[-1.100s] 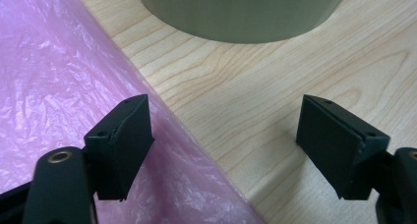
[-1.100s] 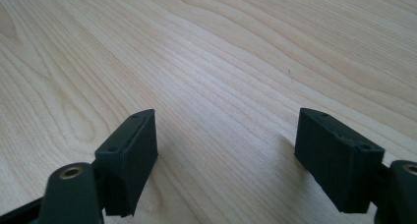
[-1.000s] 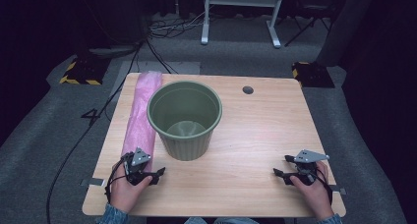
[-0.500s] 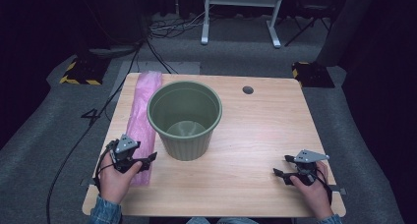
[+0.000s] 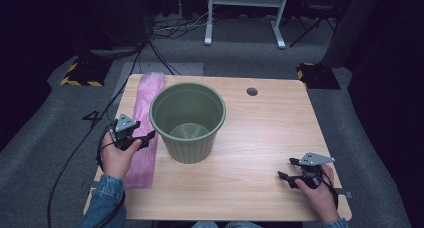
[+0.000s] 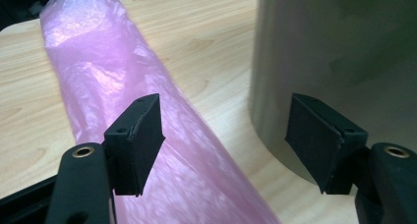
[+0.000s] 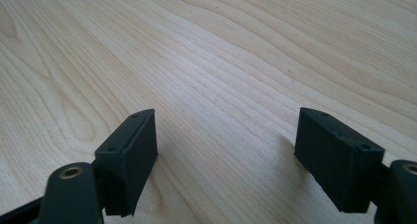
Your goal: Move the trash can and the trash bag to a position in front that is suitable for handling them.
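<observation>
Claws (image 5: 148, 137) two (both agape); one pot (image 5: 187, 120); one pink bag (image 5: 145, 118).

left tool (image 5: 148, 136): jaws apart, just been closing | right tool (image 5: 283, 176): jaws apart

We wear blue denim sleeves (image 5: 104, 203) and carry two black grippers, left gripper (image 5: 148, 137) and right gripper (image 5: 283, 176), each with grey triangular plate, brass-ringed screw holes, trailing black cable.

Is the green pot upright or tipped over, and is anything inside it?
Upright and empty: the green pot stands on its base, mouth up, bare bottom visible.
</observation>
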`<state>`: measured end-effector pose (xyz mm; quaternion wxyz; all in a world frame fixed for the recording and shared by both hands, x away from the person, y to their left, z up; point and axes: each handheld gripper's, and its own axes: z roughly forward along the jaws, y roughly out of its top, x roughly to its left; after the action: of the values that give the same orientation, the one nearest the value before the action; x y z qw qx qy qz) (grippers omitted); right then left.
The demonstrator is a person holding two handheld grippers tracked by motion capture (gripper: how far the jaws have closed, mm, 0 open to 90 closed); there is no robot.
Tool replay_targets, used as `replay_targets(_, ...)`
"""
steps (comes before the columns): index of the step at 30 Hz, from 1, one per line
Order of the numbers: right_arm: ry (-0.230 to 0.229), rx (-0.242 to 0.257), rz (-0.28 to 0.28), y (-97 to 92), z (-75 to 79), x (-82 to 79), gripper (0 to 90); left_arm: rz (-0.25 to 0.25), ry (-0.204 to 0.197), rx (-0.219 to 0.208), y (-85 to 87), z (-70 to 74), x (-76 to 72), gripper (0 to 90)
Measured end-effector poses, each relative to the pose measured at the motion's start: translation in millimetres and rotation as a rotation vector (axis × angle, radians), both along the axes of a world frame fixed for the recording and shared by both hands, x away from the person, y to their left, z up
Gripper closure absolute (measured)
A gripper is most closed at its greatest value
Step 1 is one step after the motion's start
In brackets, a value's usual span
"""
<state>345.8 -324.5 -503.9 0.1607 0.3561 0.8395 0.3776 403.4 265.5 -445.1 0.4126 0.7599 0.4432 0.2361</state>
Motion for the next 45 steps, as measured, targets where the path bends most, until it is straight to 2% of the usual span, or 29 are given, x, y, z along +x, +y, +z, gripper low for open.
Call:
replay_targets(3, 0.000, 0.000, 0.002, -0.1, 0.0, 0.1, 24.0, 0.009, -0.004, 0.031, 1.1, -3.0, 13.6, 30.8)
replay_targets(5, 0.000, 0.000, 0.003, -0.1, 0.0, 0.2, 24.0, 0.002, -0.005, 0.031, 1.5, -4.2, 17.9, 30.7)
replay_targets(8, 0.000, -0.001, 0.003, -0.1, 0.0, 0.2, 24.0, -0.020, 0.005, -0.013, 2.9, -7.9, 28.9, 31.4)
replay_targets(11, 0.002, -0.001, 0.007, -0.1, 0.1, 0.5, 22.3, -0.042, 0.017, -0.087, 2.4, -11.0, 36.2, 31.5)
replay_targets(12, 0.007, -0.005, 0.024, 0.8, 0.0, 1.5, 19.2, -0.049, 0.020, -0.090, -0.4, -11.5, 38.6, 31.2)
replay_targets(15, 0.009, -0.008, 0.036, 1.3, -0.1, 2.5, 18.5, -0.065, 0.008, -0.079, -6.0, -11.1, 38.7, 31.5)
replay_targets(16, 0.010, -0.007, 0.042, 1.0, -0.1, 3.4, 18.5, -0.074, -0.024, -0.032, -13.2, -8.4, 35.5, 37.5)
replay_targets(17, 0.011, -0.007, 0.045, 0.9, 0.0, 3.9, 18.5, -0.083, -0.040, -0.016, -16.0, -7.1, 34.0, 37.7)
replay_targets(20, 0.009, -0.007, 0.047, 1.3, 0.0, 4.5, 18.6, -0.109, -0.053, -0.029, -23.3, -4.4, 29.0, 37.7)
replay_targets(22, 0.008, -0.008, 0.047, 1.6, 0.1, 4.6, 19.1, -0.116, -0.052, -0.029, -26.5, -3.6, 26.5, 37.7)
replay_targets(23, 0.007, -0.005, 0.052, 2.5, 0.3, 4.9, 21.5, -0.130, -0.042, -0.042, -34.8, -2.9, 21.5, 37.7)
replay_targets(24, 0.006, -0.005, 0.053, 3.3, 0.5, 4.8, 22.9, -0.130, -0.042, -0.042, -34.8, -2.9, 21.5, 37.7)
replay_targets(26, 0.006, -0.002, 0.056, 5.9, 0.8, 5.1, 23.5, -0.166, -0.036, -0.051, -50.1, -2.8, 13.5, 37.4)
replay_targets(28, 0.005, 0.000, 0.055, 7.4, 1.1, 5.6, 23.9, -0.174, -0.031, -0.054, -55.7, -3.0, 10.4, 37.1)
replay_targets(30, -0.016, 0.014, 0.051, 13.3, 4.0, 9.1, 27.0, -0.213, -0.030, -0.036, -72.6, -2.2, 1.9, 36.9)
replay_targets(32, -0.025, 0.017, 0.050, 14.9, 5.0, 10.3, 28.5, -0.222, -0.031, -0.027, -78.7, -1.8, -0.8, 36.8)
replay_targets(34, -0.053, 0.013, 0.055, 19.8, 8.2, 14.0, 28.7, -0.250, -0.030, -0.009, -92.7, -1.2, -6.3, 36.8)
replay_targets(35, -0.073, 0.005, 0.070, 24.8, 12.5, 18.0, 28.7, -0.262, -0.026, -0.008, -97.5, -1.3, -7.9, 36.0)
replay_targets(37, -0.079, 0.004, 0.086, 27.2, 14.5, 20.4, 28.9, -0.295, -0.018, -0.005, -108.2, -1.8, -10.2, 35.1)
replay_targets(39, -0.086, 0.001, 0.106, 32.5, 19.0, 25.0, 31.5, -0.289, -0.015, -0.011, -114.3, -3.1, -9.5, 34.0)
replay_targets(40, -0.092, 0.022, 0.094, 38.3, 22.3, 30.0, 32.5, -0.253, -0.021, 0.009, -115.9, -4.1, -7.8, 35.1)
replay_targets(41, -0.089, 0.035, 0.087, 41.1, 23.6, 32.9, 32.4, -0.214, -0.029, 0.059, -117.4, -5.5, -5.0, 34.1)
replay_targets(42, -0.081, 0.050, 0.084, 43.8, 24.8, 36.0, 32.5, -0.188, -0.028, 0.075, -121.0, -9.1, 3.7, 33.9)
replay_targets(44, -0.063, 0.081, 0.063, 50.4, 27.3, 41.2, 34.2, -0.188, -0.026, 0.062, -122.6, -10.7, 8.2, 35.0)
replay_targets(45, -0.063, 0.093, 0.048, 53.8, 28.4, 43.8, 34.3, -0.185, -0.023, 0.039, -126.4, -14.6, 17.1, 35.0)
